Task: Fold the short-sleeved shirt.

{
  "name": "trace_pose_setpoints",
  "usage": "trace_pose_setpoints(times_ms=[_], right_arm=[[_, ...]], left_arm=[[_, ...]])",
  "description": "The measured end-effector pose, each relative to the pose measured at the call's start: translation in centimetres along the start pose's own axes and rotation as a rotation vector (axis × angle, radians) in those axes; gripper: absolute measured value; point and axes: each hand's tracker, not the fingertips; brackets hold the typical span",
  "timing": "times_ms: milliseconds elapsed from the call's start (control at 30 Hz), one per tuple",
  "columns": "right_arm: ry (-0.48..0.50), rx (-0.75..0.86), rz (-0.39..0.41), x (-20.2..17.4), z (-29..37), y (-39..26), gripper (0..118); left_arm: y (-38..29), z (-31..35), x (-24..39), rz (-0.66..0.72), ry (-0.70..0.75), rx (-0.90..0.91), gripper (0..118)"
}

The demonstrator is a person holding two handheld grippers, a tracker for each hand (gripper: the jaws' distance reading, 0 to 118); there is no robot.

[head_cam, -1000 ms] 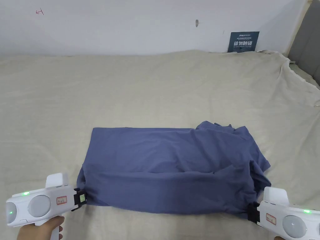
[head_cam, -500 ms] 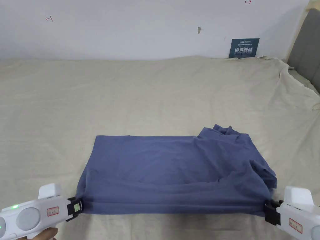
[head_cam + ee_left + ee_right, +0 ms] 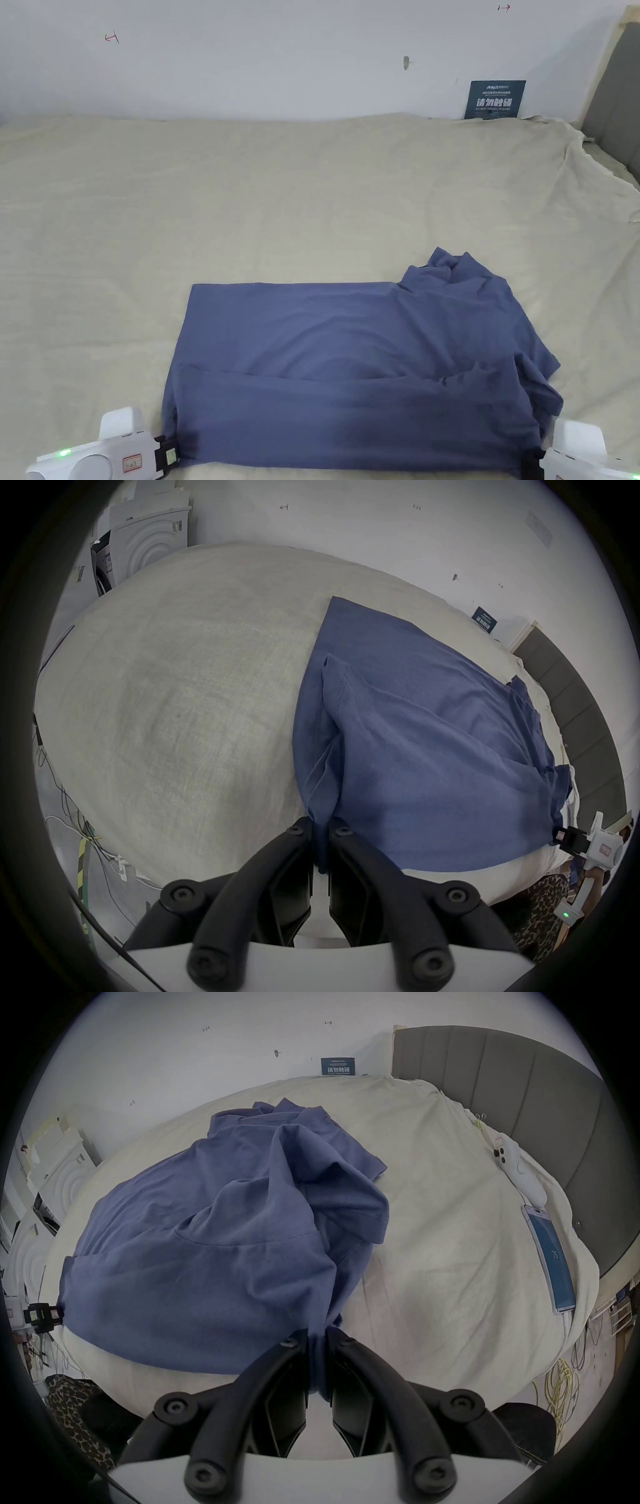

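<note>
A blue short-sleeved shirt [image 3: 350, 369] lies on the beige bed sheet [image 3: 281, 200], folded lengthwise, with its sleeves and collar bunched at the right end [image 3: 462, 275]. My left gripper [image 3: 170, 451] is shut on the shirt's near left corner [image 3: 320, 826]; in the left gripper view both black jaws press the cloth. My right gripper [image 3: 531, 461] is shut on the near right corner [image 3: 320, 1333], blue fabric pinched between its jaws. In the left gripper view the right gripper [image 3: 568, 838] is at the far right; in the right gripper view the left gripper [image 3: 43, 1314] is at the far left.
A grey headboard [image 3: 615, 106] rises at the right, and a blue sign [image 3: 497, 99] leans on the white wall. A phone [image 3: 550, 1258] and a white device [image 3: 519, 1168] lie on the bed's right side. Cables [image 3: 557, 1383] lie on the floor beside the bed.
Both grippers have pulled the shirt's near edge toward the person, still gripping the corners. The front layer now lies flatter, with a fold line across the body. The head camera has tilted up.
</note>
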Motion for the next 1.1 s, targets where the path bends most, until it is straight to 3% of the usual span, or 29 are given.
trace_pose_setpoints(times_ms=[67, 100, 200, 233, 333, 600, 700, 800, 867, 933, 1100], right_arm=[[0.004, 0.003, 0.002, 0.0, 0.6, 0.3, 11], [0.006, 0.005, -0.001, -0.1, 1.0, 0.4, 18], [-0.012, 0.055, -0.01, -0.8, 3.4, 1.4, 74], [-0.009, 0.098, -0.007, -1.0, 4.5, 2.0, 82], [0.016, 0.255, 0.006, -2.2, 9.1, 4.4, 83], [0.054, 0.588, 0.083, -5.3, 17.8, 8.9, 83], [0.028, 0.672, 0.101, -6.3, 19.2, 9.0, 82], [-0.001, 0.722, 0.123, -7.1, 19.8, 8.7, 73], [0.011, 0.742, 0.126, -7.4, 19.8, 8.6, 41], [0.013, 0.767, 0.129, -7.6, 19.8, 8.4, 0], [0.016, 0.787, 0.153, -8.1, 19.4, 8.9, 0]], left_arm=[[0.1, 0.2, 0.4, -0.014, 0.016, -0.002, 9], [0.4, 0.4, 0.6, -0.003, 0.021, -0.01, 18], [1.4, 1.8, 1.1, 0.062, 0.013, -0.003, 79], [1.7, 2.7, 1.4, 0.073, -0.01, 0.035, 95], [3.0, 6.5, 3.0, 0.038, -0.065, 0.209, 99], [5.8, 14.1, 9.0, -0.122, 0.005, 0.518, 99], [5.7, 15.3, 10.7, -0.171, 0.058, 0.599, 98], [5.0, 15.9, 11.6, -0.205, 0.05, 0.678, 74], [4.3, 16.5, 11.7, -0.222, -0.025, 0.736, 27], [4.1, 16.5, 11.9, -0.22, -0.039, 0.729, 0], [4.5, 16.1, 12.9, -0.289, -0.029, 0.73, 0]])
